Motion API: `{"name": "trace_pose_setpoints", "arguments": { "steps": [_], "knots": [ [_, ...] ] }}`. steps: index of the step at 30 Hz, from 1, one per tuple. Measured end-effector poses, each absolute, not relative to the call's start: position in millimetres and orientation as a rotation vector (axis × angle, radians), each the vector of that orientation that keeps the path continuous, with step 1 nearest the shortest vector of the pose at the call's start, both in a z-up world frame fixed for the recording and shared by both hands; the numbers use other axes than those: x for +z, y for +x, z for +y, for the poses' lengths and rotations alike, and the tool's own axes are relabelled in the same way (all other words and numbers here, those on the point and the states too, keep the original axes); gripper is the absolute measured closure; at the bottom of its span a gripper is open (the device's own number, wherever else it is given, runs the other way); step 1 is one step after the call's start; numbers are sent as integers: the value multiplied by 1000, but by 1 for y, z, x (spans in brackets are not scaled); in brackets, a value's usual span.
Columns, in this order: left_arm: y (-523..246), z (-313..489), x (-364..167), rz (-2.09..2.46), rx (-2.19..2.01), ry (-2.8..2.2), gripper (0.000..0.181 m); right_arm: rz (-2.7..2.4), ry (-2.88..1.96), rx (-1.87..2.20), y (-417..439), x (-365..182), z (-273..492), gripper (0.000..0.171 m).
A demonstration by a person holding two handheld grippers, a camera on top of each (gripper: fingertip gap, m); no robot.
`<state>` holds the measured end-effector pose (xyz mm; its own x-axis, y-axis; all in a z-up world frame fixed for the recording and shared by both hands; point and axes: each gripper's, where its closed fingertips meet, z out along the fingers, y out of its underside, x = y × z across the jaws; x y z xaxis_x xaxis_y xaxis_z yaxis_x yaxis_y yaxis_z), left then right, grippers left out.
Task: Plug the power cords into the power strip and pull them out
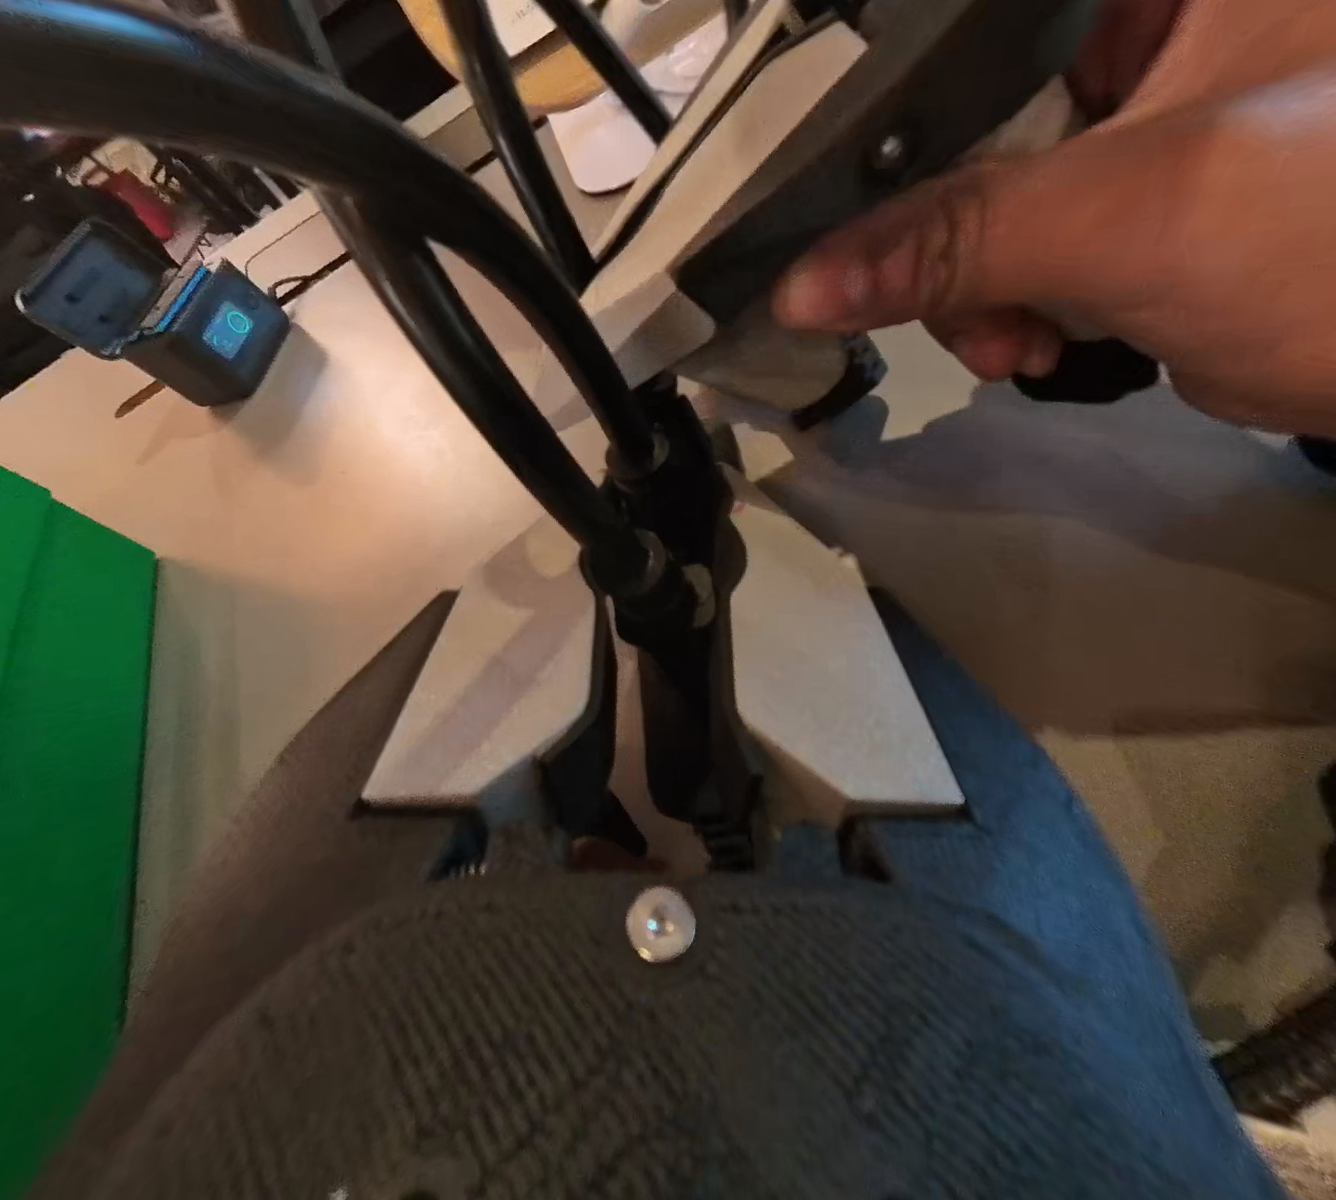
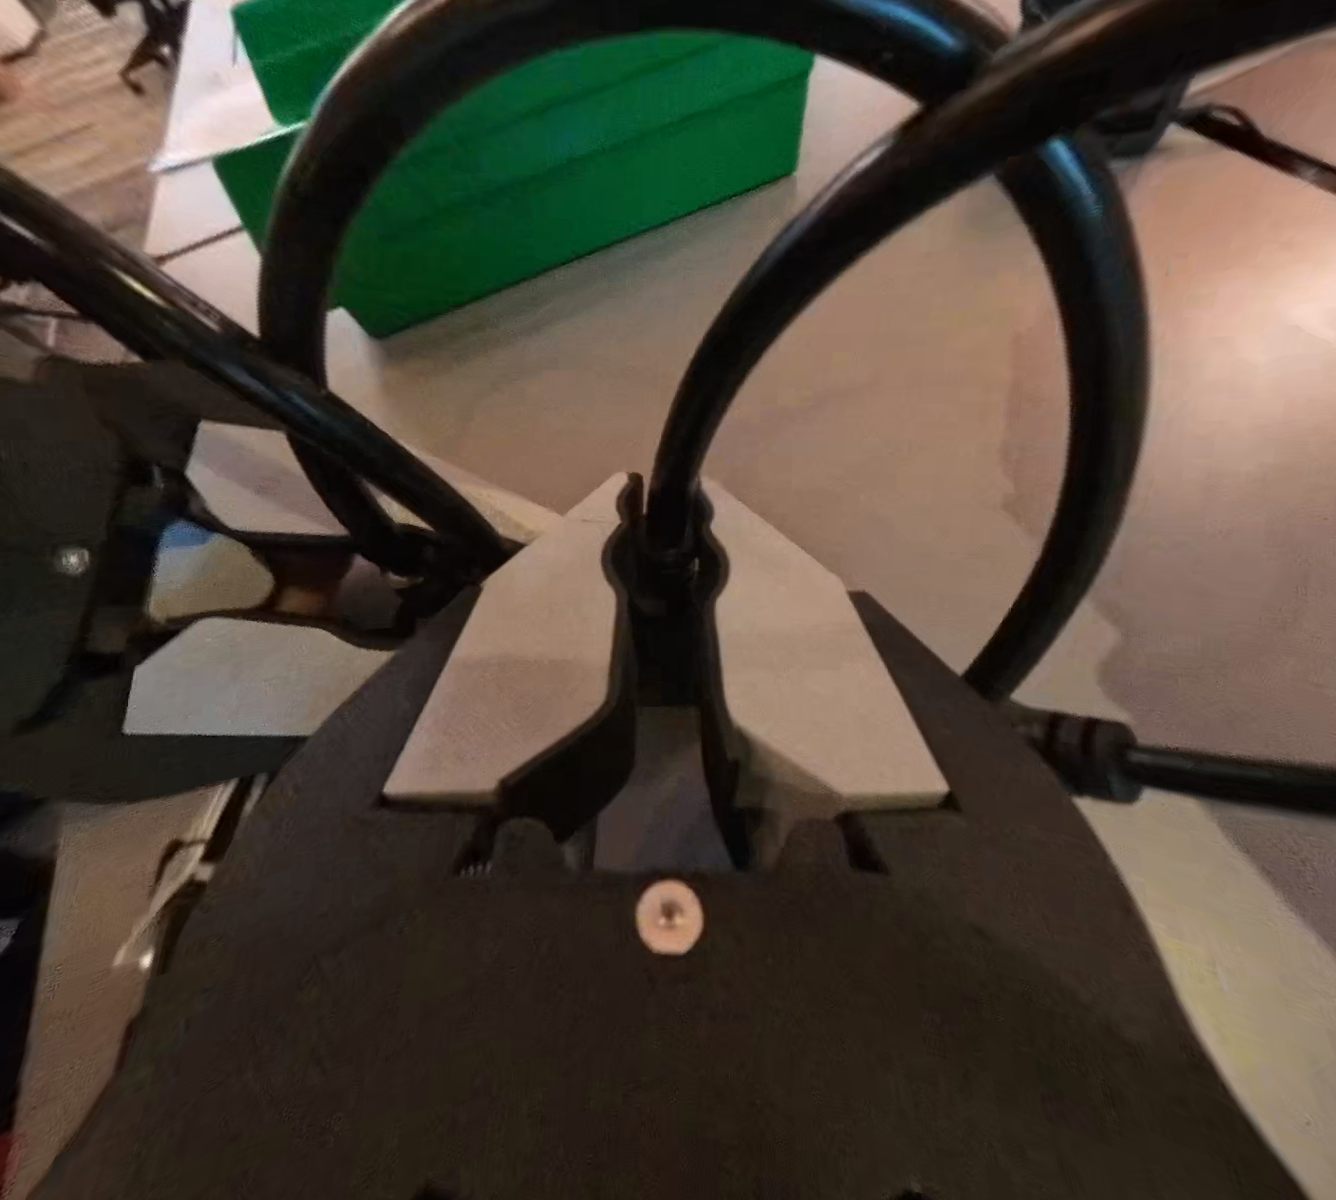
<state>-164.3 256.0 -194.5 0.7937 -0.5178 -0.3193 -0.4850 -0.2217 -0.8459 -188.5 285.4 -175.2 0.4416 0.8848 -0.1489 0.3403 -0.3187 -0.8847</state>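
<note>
Beige tabletop (image 2: pixel 904 312) fills both views, w/ a green bin (image 2: pixel 549 153) upper centre of the right wrist view and a small black camera (image 1: pixel 195 327) at left of the left wrist view. Left gripper (image 1: pixel 669 558) is clamped on a black power cord (image 1: pixel 289 103) at its strain relief, cord arching to upper left. Right gripper (image 2: pixel 661 551) is likewise closed on a second cord (image 2: pixel 831 211), which loops up toward upper right. A hand (image 1: pixel 1084 269) holds the right tool, right of frame. Power strip not visible in either view, so can't tell plugged vs. pulled; prob. a carry step between. Next: locate strip, align plug blades w/ a socket, and untangle the crossed loops first.
</note>
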Motion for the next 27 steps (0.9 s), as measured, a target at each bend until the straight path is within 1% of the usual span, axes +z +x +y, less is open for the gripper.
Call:
{"name": "trace_pose_setpoints", "arguments": {
  "steps": [2, 4, 6, 7, 8, 10, 11, 13, 15, 17, 19, 21, 24, 27],
  "knots": [
    [-164, 256, -194, 772, -31, -1851, 159, -1075, -1841, 658, -189, -174, 282, 161],
    [-163, 252, -189, 770, -84, -1824, 159, -1120, -1781, 597, -189, -168, 274, 161],
    [-163, 251, -193, 791, -26, -1835, 158, -1146, -1804, 674, -186, -175, 279, 161],
    [-163, 253, -194, 781, 2, -1847, 158, -1094, -1835, 776, -187, -175, 283, 161],
    [-162, 256, -194, 765, -1, -1858, 159, -1045, -1863, 793, -188, -175, 286, 161],
    [-162, 254, -192, 763, -4, -1844, 159, -1079, -1817, 599, -190, -170, 279, 161],
    [-162, 251, -187, 761, -30, -1811, 159, -1105, -1779, 601, -191, -167, 273, 162],
    [-163, 248, -194, 788, -34, -1840, 159, -1155, -1791, 688, -188, -175, 275, 160],
    [-163, 253, -194, 765, 4, -1858, 159, -1086, -1835, 819, -190, -175, 284, 161],
    [-164, 256, -194, 748, 3, -1858, 159, -1060, -1840, 679, -193, -173, 282, 161],
    [-163, 251, -186, 753, -35, -1805, 159, -1074, -1786, 654, -193, -164, 270, 161],
    [-163, 250, -188, 768, -16, -1810, 159, -1110, -1793, 687, -189, -171, 274, 161],
    [-161, 254, -194, 756, 13, -1856, 159, -1038, -1846, 904, -188, -175, 286, 161],
    [-159, 254, -193, 763, -4, -1842, 159, -1039, -1848, 709, -188, -172, 281, 162]
  ]
}}
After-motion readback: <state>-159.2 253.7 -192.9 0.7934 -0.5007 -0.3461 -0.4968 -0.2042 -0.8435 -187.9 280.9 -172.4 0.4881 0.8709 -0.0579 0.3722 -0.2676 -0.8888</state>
